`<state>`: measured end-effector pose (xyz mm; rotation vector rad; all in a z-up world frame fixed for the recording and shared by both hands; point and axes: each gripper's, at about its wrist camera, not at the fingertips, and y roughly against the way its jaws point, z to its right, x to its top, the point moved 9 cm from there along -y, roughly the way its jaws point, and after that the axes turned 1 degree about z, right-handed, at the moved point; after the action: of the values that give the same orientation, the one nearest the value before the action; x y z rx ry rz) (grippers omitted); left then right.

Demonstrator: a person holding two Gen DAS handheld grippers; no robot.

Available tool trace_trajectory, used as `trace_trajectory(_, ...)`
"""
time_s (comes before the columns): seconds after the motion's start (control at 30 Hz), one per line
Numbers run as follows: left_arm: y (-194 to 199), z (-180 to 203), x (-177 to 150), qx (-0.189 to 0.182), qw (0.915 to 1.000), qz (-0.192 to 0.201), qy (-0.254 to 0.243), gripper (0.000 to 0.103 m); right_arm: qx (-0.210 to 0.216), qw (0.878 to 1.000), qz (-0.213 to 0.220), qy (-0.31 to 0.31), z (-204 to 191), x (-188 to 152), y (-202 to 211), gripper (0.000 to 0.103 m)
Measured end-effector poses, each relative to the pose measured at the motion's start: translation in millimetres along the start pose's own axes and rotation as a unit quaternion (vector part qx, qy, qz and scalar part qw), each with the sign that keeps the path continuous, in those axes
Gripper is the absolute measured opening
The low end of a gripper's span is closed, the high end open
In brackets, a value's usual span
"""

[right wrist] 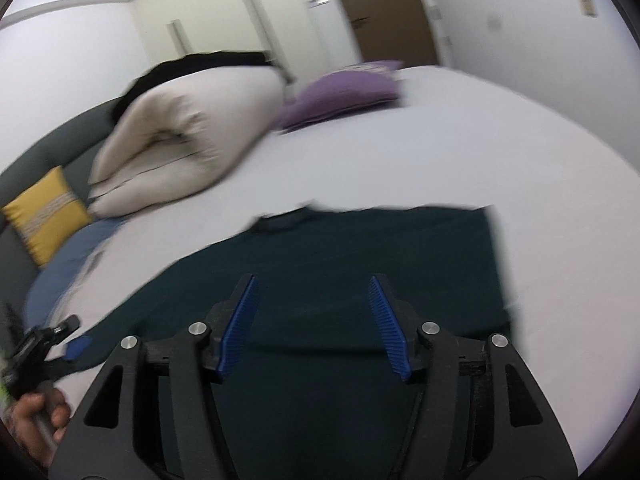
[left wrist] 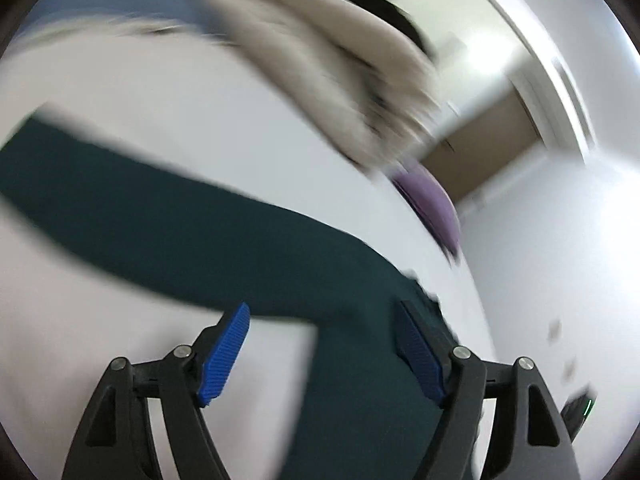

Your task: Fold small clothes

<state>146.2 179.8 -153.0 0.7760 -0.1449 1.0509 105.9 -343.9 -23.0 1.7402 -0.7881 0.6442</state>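
A dark teal garment (right wrist: 360,264) lies spread flat on the white bed sheet (right wrist: 500,140). In the left wrist view the same garment (left wrist: 180,232) runs across the sheet, one long part reaching left. My left gripper (left wrist: 324,320) is open just above the garment's edge, its blue pads (left wrist: 224,356) wide apart and empty. My right gripper (right wrist: 312,292) is open over the middle of the garment, holding nothing. The left gripper (right wrist: 60,340) also shows at the lower left of the right wrist view, held by a hand. Both views are motion-blurred.
A folded beige duvet (right wrist: 180,128) and a purple cushion (right wrist: 344,92) lie at the bed's far side. A yellow pillow (right wrist: 44,212) and blue cloth (right wrist: 72,260) lie on the left. Wardrobe doors (right wrist: 240,8) and a brown door (right wrist: 380,4) stand behind.
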Motion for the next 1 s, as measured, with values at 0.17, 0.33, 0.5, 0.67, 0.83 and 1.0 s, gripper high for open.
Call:
trace_trajectory(0.17,52.5,-114.5,28.1,0.020,0.9801,0.057,0.189,0.078,0.061,0.998,-0.036,-0.002,-70.8,-36.0,-4.5,0.056)
trace_trajectory(0.33,56.9,-151.1,48.8,0.029,0.9635,0.096,0.248,0.078,0.077,0.995,-0.057,0.004,-113.2,-63.6,-3.7,0.056)
trace_trajectory(0.5,24.8,-177.0,75.1,0.005,0.9437,0.107,0.313,0.023,0.084,0.995,-0.054,0.000,-126.8,-67.9,3.8,0.056)
trace_trajectory(0.67,22.9,-158.4,90.7,0.017,0.9579,0.096,0.270,0.008,0.081,0.995,-0.046,-0.019,-107.4,-58.9,3.8,0.056)
trace_trajectory(0.83,4.2,-28.3,86.4,0.014,0.9961,0.056,0.067,0.008,0.069,0.995,-0.047,-0.051,-68.1,-57.0,-3.2,0.056)
trace_trajectory(1.0,-50.5,127.5,7.8,0.012,0.9840,-0.001,-0.178,0.009,0.055,0.994,-0.038,-0.082,-27.1,-59.0,3.3,0.056)
